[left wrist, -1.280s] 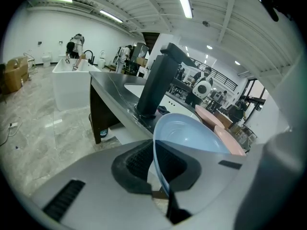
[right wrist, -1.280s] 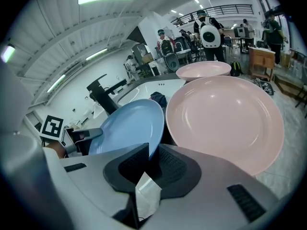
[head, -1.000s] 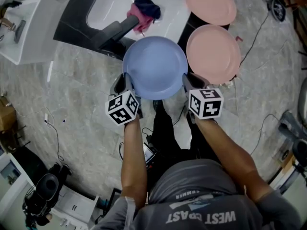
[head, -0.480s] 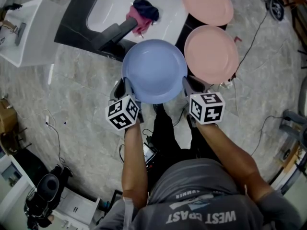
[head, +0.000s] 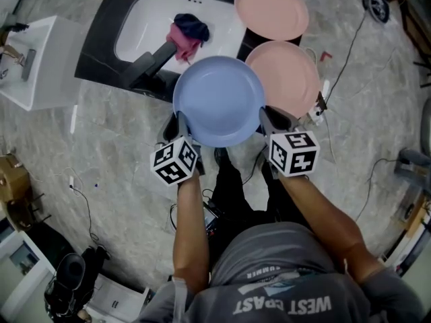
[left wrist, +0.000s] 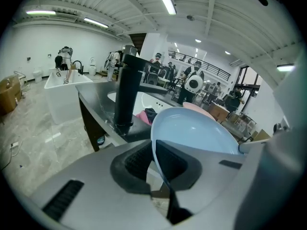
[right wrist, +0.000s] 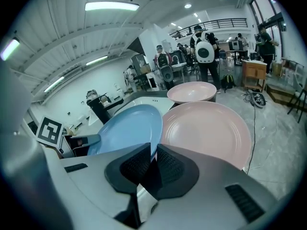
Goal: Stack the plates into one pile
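Blue plate (head: 219, 99): how is it supported? — Inspector

It is held in the air by its near rim at two places. The left gripper (left wrist: 154, 152) is clamped on the rim's left side. Its jaws have just been eased open slightly, with the rim between the pads. The right gripper (right wrist: 153, 159) is clenched on the rim's right side. — Technician

What is located beyond it? — Inspector

The nearer pink plate (head: 286, 76) is seen just past the blue plate's right edge, lying flat. The farther pink plate (head: 271, 10) is set just behind it. To the left, a black faucet (head: 149, 62) is mounted on the dark table (head: 97, 42). A white sink (head: 145, 25) is set into that table, and a pink and dark cloth (head: 186, 32) is laid in it. — Technician
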Motion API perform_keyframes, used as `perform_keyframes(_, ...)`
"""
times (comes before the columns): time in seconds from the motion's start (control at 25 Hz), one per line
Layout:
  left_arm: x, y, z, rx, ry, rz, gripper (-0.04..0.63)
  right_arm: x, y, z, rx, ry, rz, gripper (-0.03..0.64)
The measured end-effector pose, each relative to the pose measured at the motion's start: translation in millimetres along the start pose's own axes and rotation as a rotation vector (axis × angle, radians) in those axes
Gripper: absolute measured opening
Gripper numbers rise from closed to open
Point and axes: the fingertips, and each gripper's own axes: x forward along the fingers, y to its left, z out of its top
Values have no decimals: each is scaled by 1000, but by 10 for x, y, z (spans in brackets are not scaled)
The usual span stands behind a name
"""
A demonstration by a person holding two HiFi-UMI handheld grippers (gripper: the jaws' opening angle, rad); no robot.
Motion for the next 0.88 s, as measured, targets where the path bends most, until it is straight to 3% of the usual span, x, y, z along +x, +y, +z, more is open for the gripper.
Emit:
perform_keyframes(0.44,253,-745,123,48,2,-80,28,-310,-625,186,52,-54,-63,64)
perform_keyframes(0.88,473,-1319,41,85,29,-112,31,-491,-1183,238,87,-70,-93,63)
